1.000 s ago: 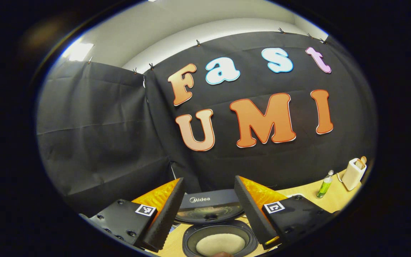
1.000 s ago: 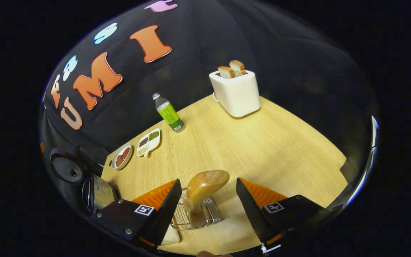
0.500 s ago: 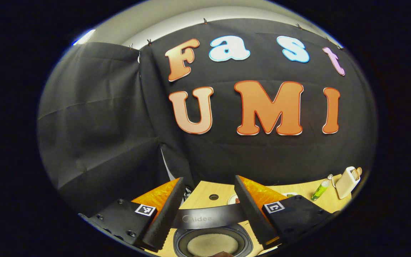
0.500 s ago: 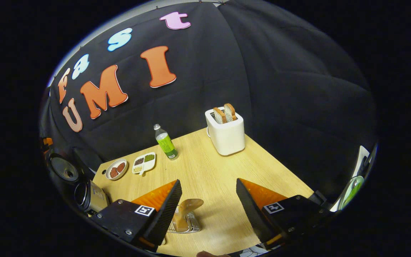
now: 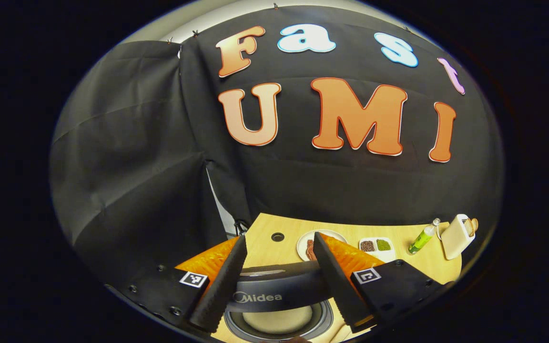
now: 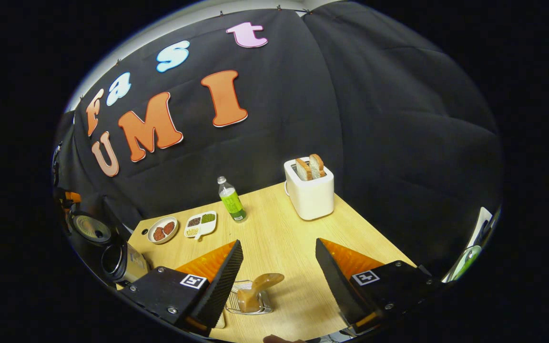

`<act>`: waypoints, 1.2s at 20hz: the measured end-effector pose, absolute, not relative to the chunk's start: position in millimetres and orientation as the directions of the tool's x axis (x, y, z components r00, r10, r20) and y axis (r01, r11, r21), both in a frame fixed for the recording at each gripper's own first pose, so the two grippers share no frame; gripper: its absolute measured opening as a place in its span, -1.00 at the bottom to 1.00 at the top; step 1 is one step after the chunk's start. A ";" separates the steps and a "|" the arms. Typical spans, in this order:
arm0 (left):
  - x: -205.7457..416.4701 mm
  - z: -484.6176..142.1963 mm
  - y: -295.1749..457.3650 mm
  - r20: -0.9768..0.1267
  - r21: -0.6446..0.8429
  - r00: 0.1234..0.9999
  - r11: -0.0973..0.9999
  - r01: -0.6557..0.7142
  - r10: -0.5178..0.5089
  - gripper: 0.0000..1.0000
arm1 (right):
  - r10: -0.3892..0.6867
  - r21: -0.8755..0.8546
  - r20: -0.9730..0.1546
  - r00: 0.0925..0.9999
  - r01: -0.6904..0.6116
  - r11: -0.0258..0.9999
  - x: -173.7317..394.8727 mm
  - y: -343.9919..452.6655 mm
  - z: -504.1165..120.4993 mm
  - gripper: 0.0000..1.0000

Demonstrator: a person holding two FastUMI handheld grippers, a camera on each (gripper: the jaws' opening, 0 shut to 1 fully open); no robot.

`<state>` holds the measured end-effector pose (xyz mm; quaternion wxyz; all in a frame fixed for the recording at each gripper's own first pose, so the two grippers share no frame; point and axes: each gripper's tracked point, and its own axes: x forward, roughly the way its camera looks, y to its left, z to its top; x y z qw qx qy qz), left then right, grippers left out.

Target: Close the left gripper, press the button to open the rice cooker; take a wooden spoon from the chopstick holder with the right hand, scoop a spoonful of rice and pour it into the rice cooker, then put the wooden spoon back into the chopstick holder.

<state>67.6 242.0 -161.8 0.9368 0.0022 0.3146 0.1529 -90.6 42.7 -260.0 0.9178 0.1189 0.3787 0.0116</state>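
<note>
Right hand-held gripper [image 6: 279, 278] gapes wide, empty. Wooden spoon [image 6: 255, 291] in chopstick holder [image 6: 249, 305] sits lower centre, between its fingers, bowl tilted right. Left hand-held gripper [image 5: 277, 278] wide over rice cooker [image 5: 279, 293].

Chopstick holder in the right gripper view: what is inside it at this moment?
The wooden spoon stands in the wire chopstick holder, bowl end up and leaning right. The open right gripper is above it, not touching. The left finger covers the holder's left side, so other contents cannot be told.

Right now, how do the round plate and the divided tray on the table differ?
The round plate is circular with reddish-brown pieces; the divided tray is oblong, its compartments holding dark, green and yellowish fillings. The plate lies nearer the rice cooker, the tray nearer the green bottle. Both are white, flat on the table.
</note>
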 end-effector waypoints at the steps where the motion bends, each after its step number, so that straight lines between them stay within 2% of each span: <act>1: 61.3 -164.8 238.4 -0.601 0.093 0.747 0.953 -0.287 0.284 0.75 | 0.114 0.219 -0.685 0.720 0.054 0.974 -86.7 45.4 -255.8 0.90; 3: 48.3 -174.7 231.7 -0.634 0.071 0.726 0.955 -0.287 0.266 0.75 | 0.122 0.211 -0.660 0.741 0.027 0.977 -76.3 52.5 -244.4 0.90; 4: 40.4 -181.2 227.3 -0.656 0.054 0.711 0.955 -0.293 0.255 0.91 | 0.131 0.213 -0.650 0.749 0.014 0.977 -74.0 56.4 -239.5 0.90; 8: -8.4 -219.8 224.7 -0.771 0.049 0.578 0.930 -0.364 0.267 0.90 | 0.161 0.229 -0.630 0.760 -0.017 0.973 -69.7 71.5 -229.3 0.90; 14: -33.7 -244.6 215.1 -0.851 0.049 0.469 0.925 -0.378 0.237 0.90 | 0.188 0.227 -0.622 0.760 -0.054 0.972 -67.5 86.1 -224.6 0.90; 19: -57.6 -279.6 205.5 -0.943 0.075 0.270 0.914 -0.399 0.196 0.88 | 0.203 0.236 -0.620 0.758 -0.067 0.969 -68.1 96.3 -224.8 0.90; 23: -78.3 -316.6 198.0 -0.977 0.070 0.156 0.908 -0.412 0.146 0.89 | 0.206 0.231 -0.629 0.749 -0.073 0.970 -71.9 100.2 -227.8 0.90; 24: -79.1 -313.6 198.4 -0.977 0.086 0.143 0.910 -0.405 0.156 0.77 | 0.203 0.227 -0.633 0.748 -0.071 0.971 -72.0 99.6 -228.4 0.90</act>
